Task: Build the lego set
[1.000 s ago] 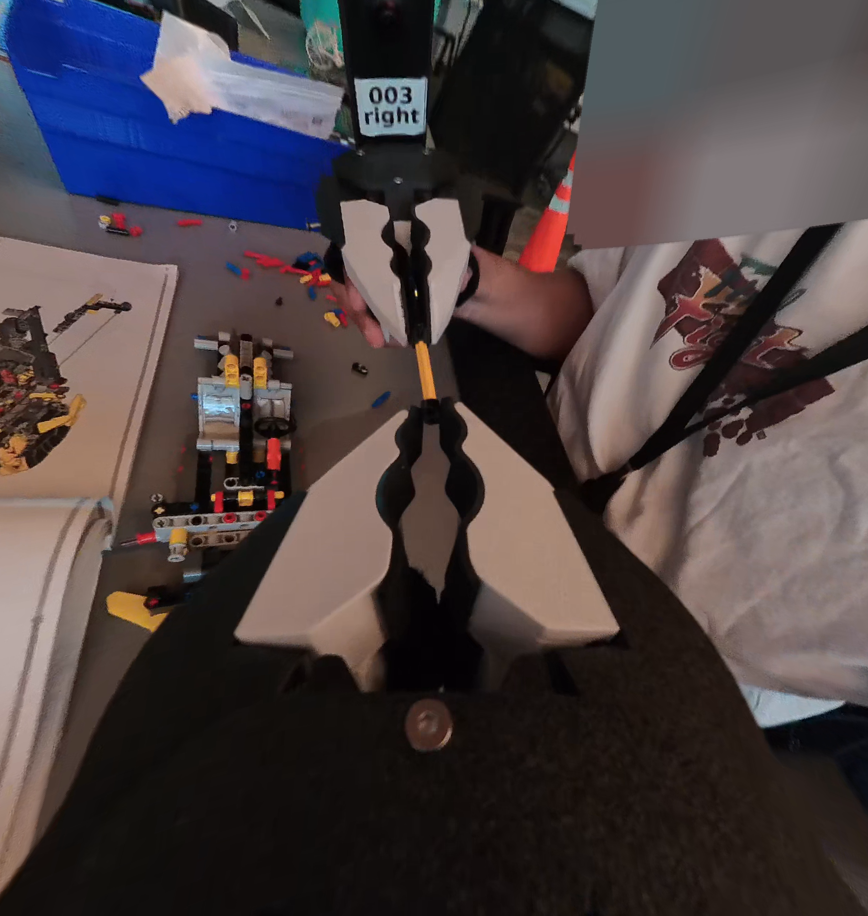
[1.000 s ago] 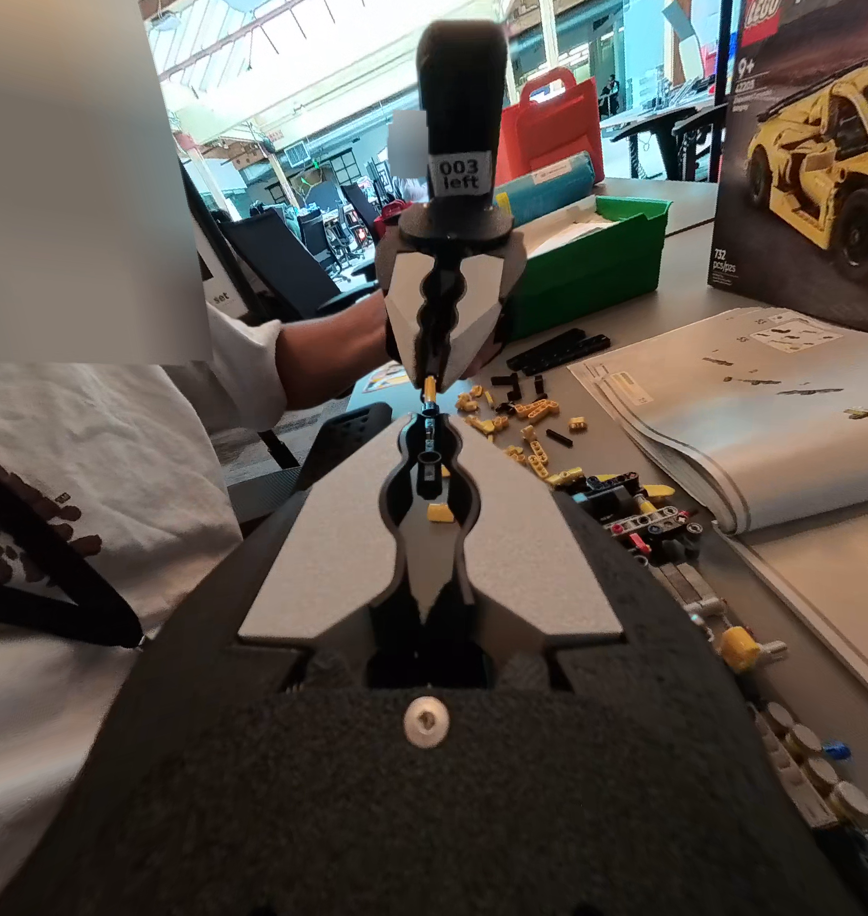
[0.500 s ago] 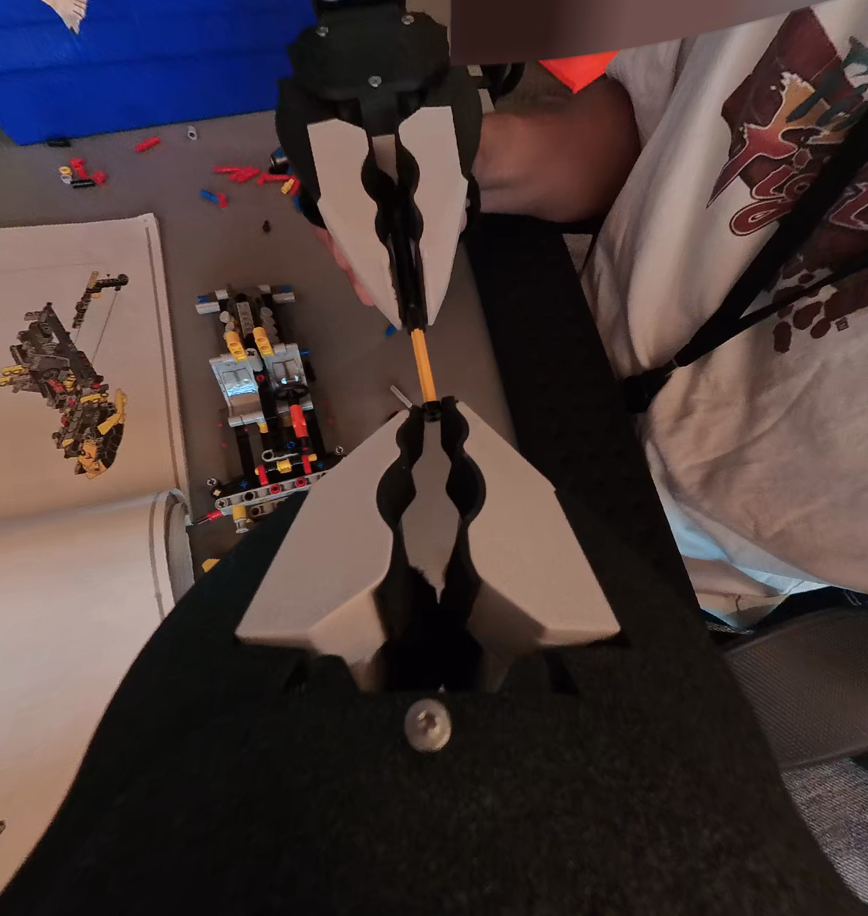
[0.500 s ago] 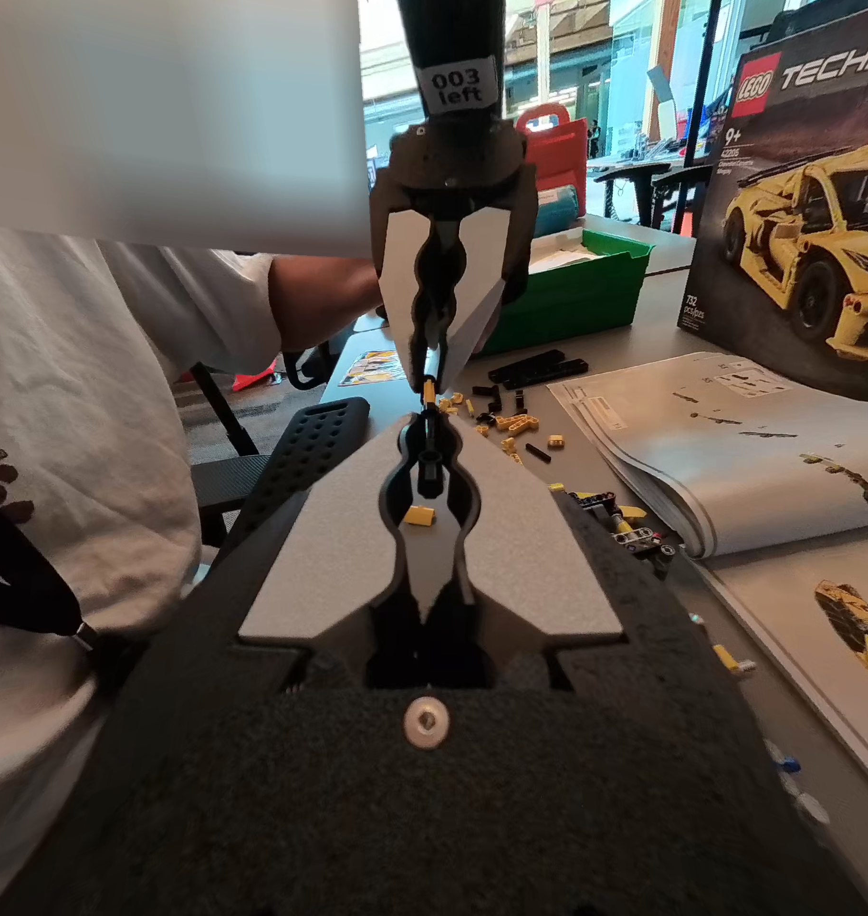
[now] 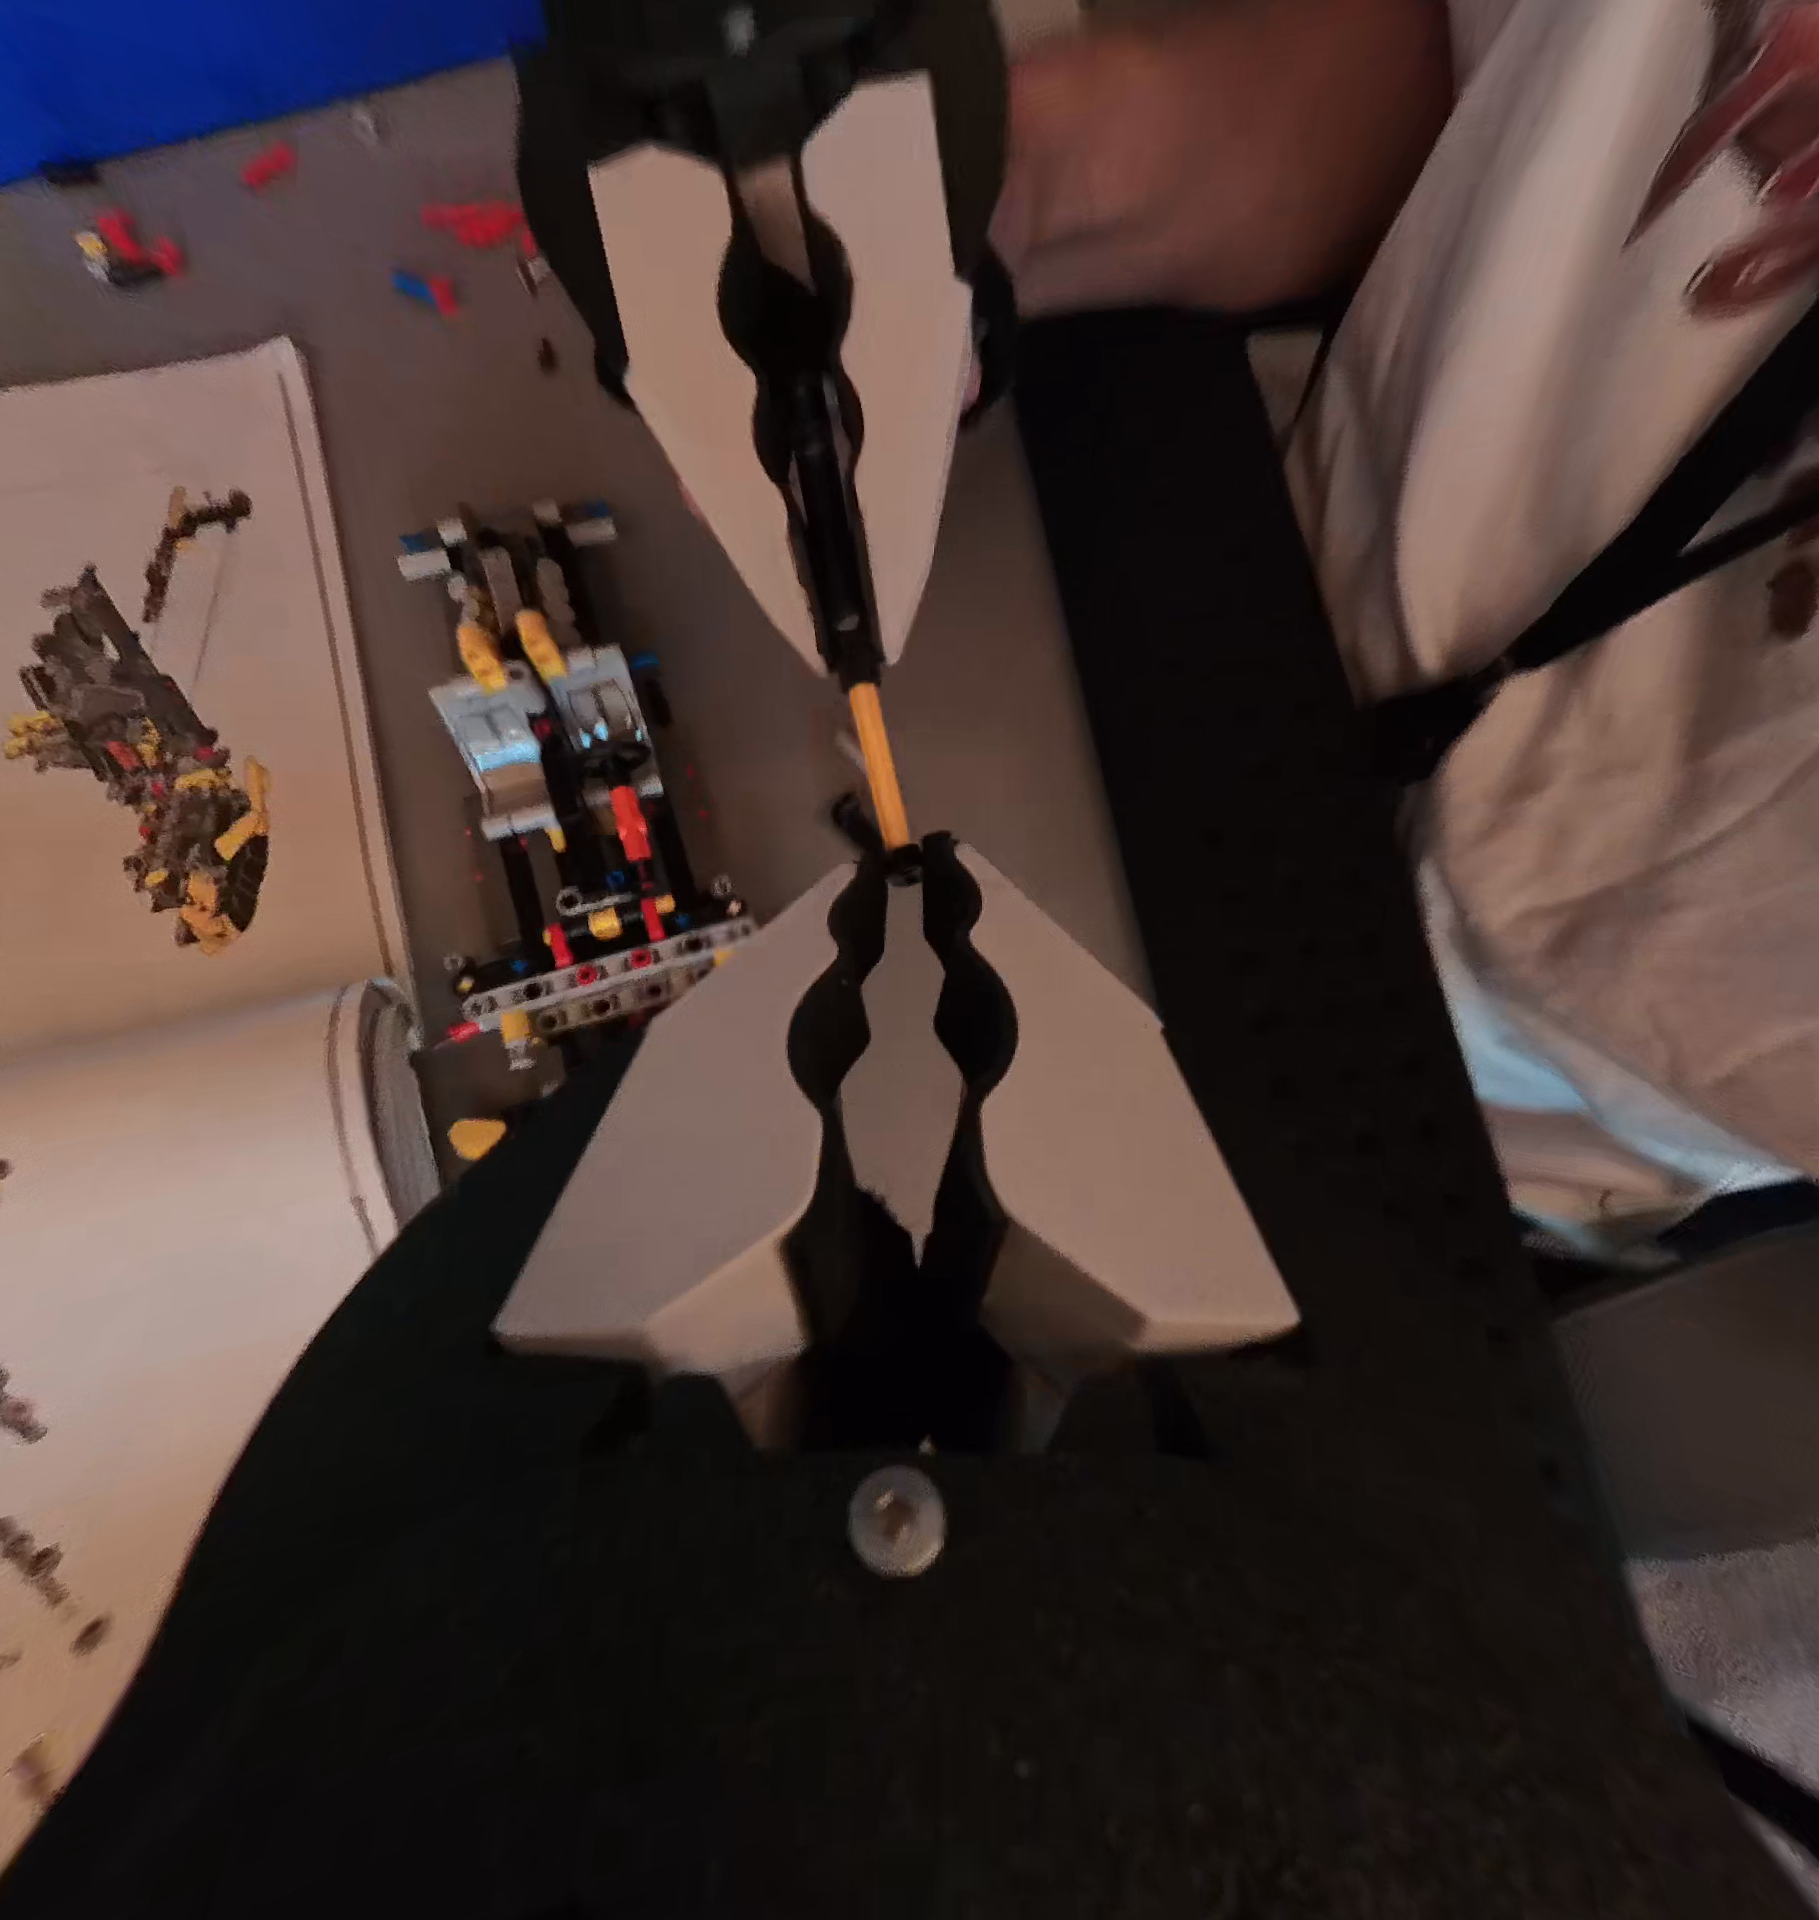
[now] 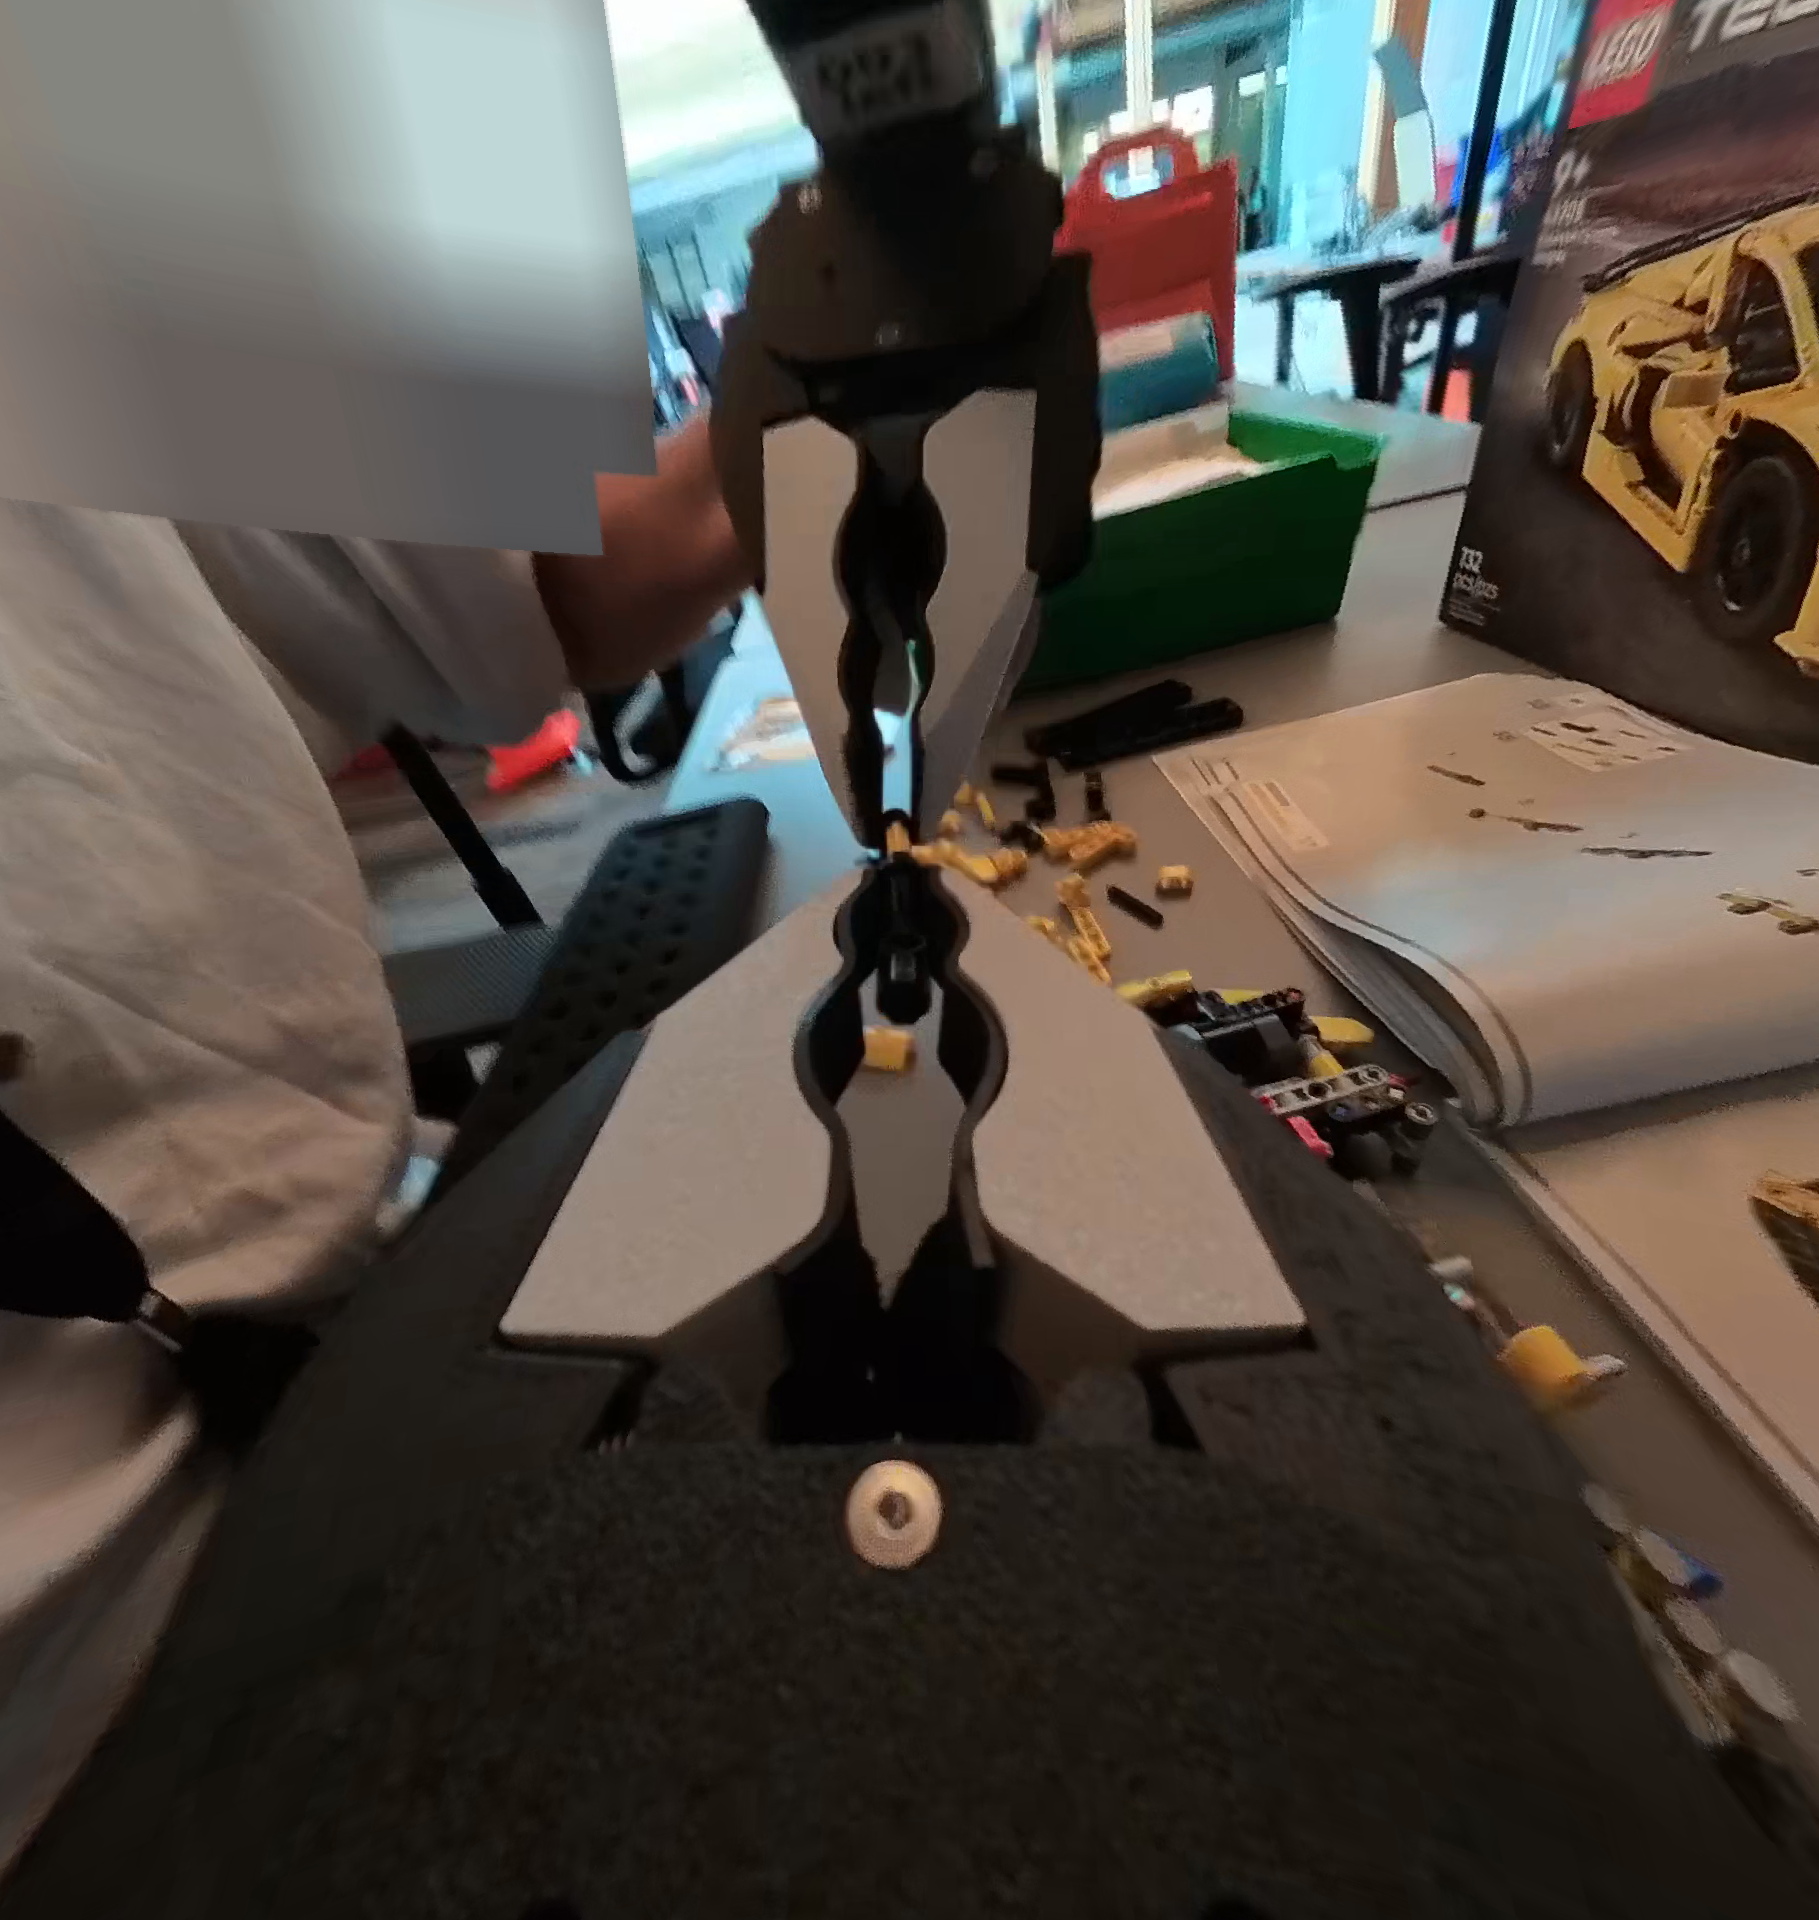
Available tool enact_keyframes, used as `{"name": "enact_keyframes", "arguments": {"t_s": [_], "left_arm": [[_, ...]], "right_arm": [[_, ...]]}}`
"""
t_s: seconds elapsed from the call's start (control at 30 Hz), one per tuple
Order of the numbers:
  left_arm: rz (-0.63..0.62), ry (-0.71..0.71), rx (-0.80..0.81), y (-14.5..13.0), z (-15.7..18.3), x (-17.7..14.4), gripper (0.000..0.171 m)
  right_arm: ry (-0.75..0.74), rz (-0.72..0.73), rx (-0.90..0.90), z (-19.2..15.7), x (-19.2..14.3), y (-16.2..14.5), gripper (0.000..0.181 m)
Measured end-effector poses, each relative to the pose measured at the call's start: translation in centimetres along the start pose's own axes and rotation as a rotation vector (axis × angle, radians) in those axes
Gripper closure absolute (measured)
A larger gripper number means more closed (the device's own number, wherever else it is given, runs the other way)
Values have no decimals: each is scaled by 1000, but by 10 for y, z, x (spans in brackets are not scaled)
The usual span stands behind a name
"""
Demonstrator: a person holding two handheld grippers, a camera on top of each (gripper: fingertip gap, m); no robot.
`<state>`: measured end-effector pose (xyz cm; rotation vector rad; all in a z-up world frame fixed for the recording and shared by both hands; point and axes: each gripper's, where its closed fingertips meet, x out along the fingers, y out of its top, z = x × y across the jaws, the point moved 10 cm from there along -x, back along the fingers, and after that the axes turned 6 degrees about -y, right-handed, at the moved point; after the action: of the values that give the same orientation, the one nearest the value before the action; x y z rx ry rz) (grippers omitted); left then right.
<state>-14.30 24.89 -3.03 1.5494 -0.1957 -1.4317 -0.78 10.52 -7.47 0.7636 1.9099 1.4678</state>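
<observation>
A thin yellow axle (image 5: 877,764) runs into a black sleeve piece (image 5: 820,499), held in the air between the two grippers. My left gripper (image 5: 905,857) is shut on the axle's near end, where a small black collar sits. My right gripper (image 5: 848,665) faces it from above, shut on the black sleeve. In the right wrist view my right gripper (image 6: 900,878) pinches the black piece (image 6: 900,961), with the left gripper (image 6: 889,821) tip to tip against it. The partly built car chassis (image 5: 572,800) lies on the grey table, left of the grippers; it also shows in the right wrist view (image 6: 1320,1081).
An open instruction book (image 5: 136,727) lies left of the chassis. Loose yellow and black pieces (image 6: 1050,847) are scattered near a green bin (image 6: 1196,551) and the set's box (image 6: 1694,364). Red and blue pieces (image 5: 458,223) lie near a blue bin (image 5: 209,73). The person's white shirt (image 5: 1559,520) is close on the right. Less than 4 cm separates the two grippers' tips.
Both grippers stay shut on the joined axle and sleeve. The pair has tilted down toward the table, and each gripper looms larger in the other's view.
</observation>
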Motion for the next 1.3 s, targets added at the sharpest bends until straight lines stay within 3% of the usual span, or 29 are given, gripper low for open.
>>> {"name": "enact_keyframes", "arguments": {"t_s": [0.2, 0.3, 0.47, 0.57, 0.63, 0.77, 0.93, 1.07, 1.2, 1.3], "left_arm": [[423, 32, -143, 0, -13, -4, 164], [591, 19, -190, -5, -18, 7, 159], [689, 40, -223, -16, -18, 12, 156], [656, 89, -228, -27, -15, 6, 155], [568, 123, -235, -33, -10, 12, 154], [313, 164, -242, -38, 14, 47, 149], [213, 139, -254, -23, 40, 93, 152], [-34, 71, -64, -14, 44, 129, 156], [-53, -16, -161, 4, 36, 144, 152], [-97, 61, -167, 8, 37, 152, 151]], "right_arm": [[48, 213, 214, 17, -19, 5, 175], [46, 224, 218, 18, -19, 3, 176], [26, 235, 225, 22, -19, 1, 175], [-8, 245, 221, 26, -27, 3, 175], [-57, 249, 213, 28, -36, 3, 175], [-192, 298, 220, 29, -67, 1, 176], [-272, 278, 194, 7, -89, -25, 175], [-252, 284, 182, -3, -94, -28, 175], [-238, 301, 177, -6, -95, -26, 175], [-227, 305, 187, -7, -95, -27, 176]]}}
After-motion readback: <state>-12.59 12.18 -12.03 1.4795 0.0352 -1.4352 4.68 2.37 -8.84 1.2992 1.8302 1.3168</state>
